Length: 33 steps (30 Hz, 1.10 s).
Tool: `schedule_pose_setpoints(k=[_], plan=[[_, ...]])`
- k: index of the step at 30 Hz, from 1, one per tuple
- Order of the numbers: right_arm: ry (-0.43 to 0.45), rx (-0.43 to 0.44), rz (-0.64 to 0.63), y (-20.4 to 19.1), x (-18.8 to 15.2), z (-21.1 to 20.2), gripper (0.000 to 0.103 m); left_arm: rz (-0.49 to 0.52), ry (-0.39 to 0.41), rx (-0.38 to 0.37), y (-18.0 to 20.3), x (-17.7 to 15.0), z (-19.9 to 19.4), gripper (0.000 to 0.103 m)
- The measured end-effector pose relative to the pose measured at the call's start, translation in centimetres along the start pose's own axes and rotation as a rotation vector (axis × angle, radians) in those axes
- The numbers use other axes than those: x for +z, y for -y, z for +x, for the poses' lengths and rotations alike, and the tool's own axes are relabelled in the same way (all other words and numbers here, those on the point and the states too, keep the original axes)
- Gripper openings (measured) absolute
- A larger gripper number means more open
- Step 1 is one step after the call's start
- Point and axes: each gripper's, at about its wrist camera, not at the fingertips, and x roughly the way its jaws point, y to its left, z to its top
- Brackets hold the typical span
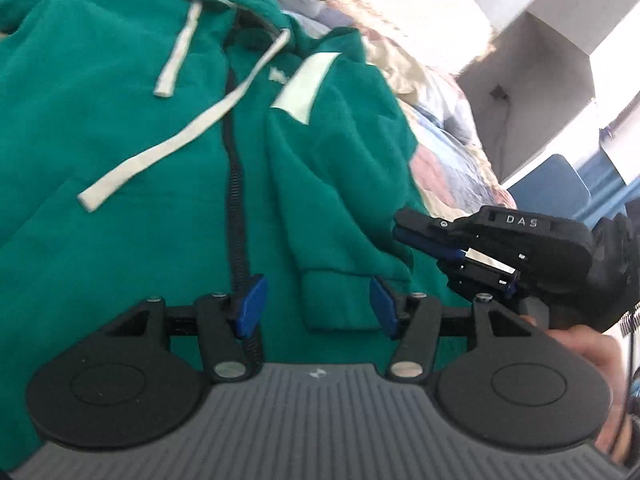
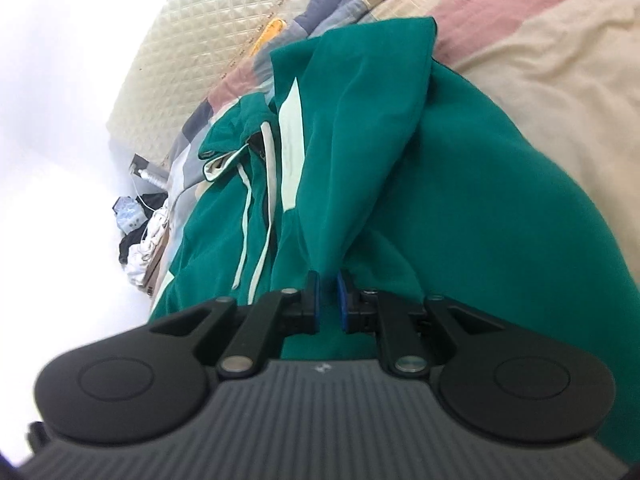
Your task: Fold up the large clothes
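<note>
Hoodie: green hoodie lies spread on a bed over a patchwork quilt, zip up, white drawstrings loose across the chest.
Left tool: left tool tilts down over the hoodie's lower front, jaws wide apart, nothing gripped; a folded sleeve cuff lies beneath the gap.
Right tool: right tool angled down, jaws nearly closed, pinching a fold of green cloth.
Left view only: the right tool from the side, with a hand on its grip.
Right view only: clutter beside the bed.
</note>
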Motion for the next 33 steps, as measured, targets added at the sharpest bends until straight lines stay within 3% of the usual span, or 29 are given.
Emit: schedule_pose_setpoints(k=[4,5,7,8,9,10,11,13,15,18,22,26,29,33], plan=[[0.028,-0.027,-0.036,-0.1,-0.1,-0.8,0.017,0.027,-0.017,-0.004,0.5,-0.4,1.7,0.062],[0.035,-0.026,-0.033,0.0,0.0,-0.7,0.021,0.023,-0.015,-0.019,0.3,-0.4,2.1,0.062],[0.044,-0.013,-0.036,0.0,0.3,-0.2,0.042,0.028,-0.012,-0.018,0.2,-0.6,2.8,0.06],[0.044,-0.018,-0.046,0.0,0.5,0.2,0.043,0.025,0.001,-0.01,0.2,-0.7,2.8,0.053],[0.043,-0.03,-0.065,-0.1,0.6,0.6,0.044,0.015,0.012,-0.01,0.0,-0.6,2.9,0.046],[0.042,-0.041,-0.087,-0.3,0.6,1.0,0.044,0.001,0.014,-0.015,-0.2,-0.5,2.9,0.03],[0.038,-0.045,-0.107,-0.4,0.6,1.3,0.043,-0.021,0.012,-0.015,-0.5,-0.3,2.7,0.022],[0.024,-0.055,-0.135,-0.5,0.5,2.1,0.043,-0.052,0.023,-0.02,-1.0,0.8,1.8,0.016],[-0.001,-0.06,-0.142,-0.6,0.2,2.7,0.041,-0.069,0.086,-0.011,-1.3,2.2,-0.1,0.014],[-0.043,-0.033,-0.163,-1.1,-0.8,3.2,0.034,-0.147,0.164,-0.024,-2.7,4.3,-3.0,0.013],[-0.037,0.024,-0.206,-2.6,-1.5,2.8,0.033,-0.179,0.247,-0.024,-4.7,6.7,-5.2,0.013],[-0.035,0.024,-0.274,-3.6,-1.9,2.8,0.033,-0.15,0.263,0.068,-5.9,8.4,-5.9,0.013],[-0.044,-0.007,-0.299,-3.6,-2.1,3.1,0.033,-0.22,0.188,0.166,-7.9,8.2,-4.7,0.013],[-0.056,-0.042,-0.293,-3.0,-2.2,3.4,0.033,-0.15,0.114,0.313,-8.5,6.9,-2.1,0.014]])
